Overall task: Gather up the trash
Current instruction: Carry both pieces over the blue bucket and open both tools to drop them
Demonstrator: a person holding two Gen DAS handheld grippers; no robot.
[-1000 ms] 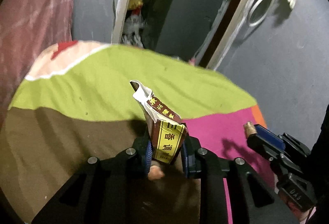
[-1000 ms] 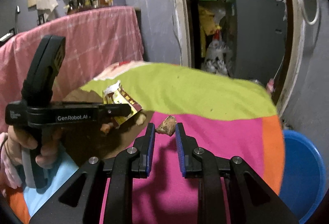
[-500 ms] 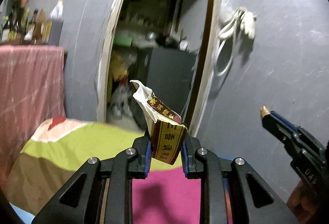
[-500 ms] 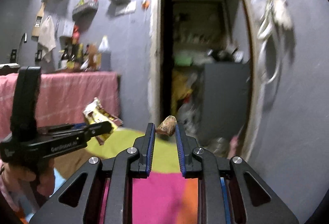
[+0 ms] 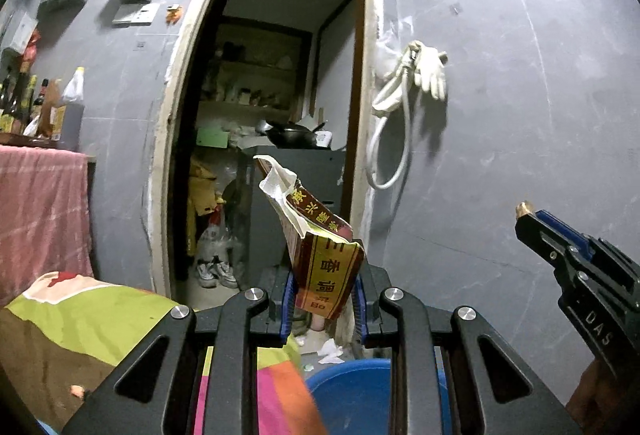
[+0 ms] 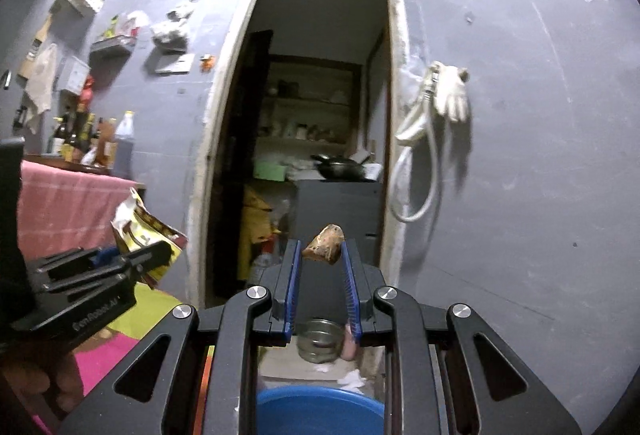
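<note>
Risk of a drop short of the blue basin [image 6: 316, 409]: small brown scrap [image 6: 324, 245] pinched only at the very tips of the right gripper [image 6: 320, 259], easily lost to a jolt. Torn seasoning packet [image 5: 316, 247] clamped low between the left gripper [image 5: 322, 299] jaws, top flopping free (liable to slip). Both held level and raised, aimed at the doorway [image 6: 320, 139], above the basin beside the bright bedspread [image 5: 80, 319].
</note>
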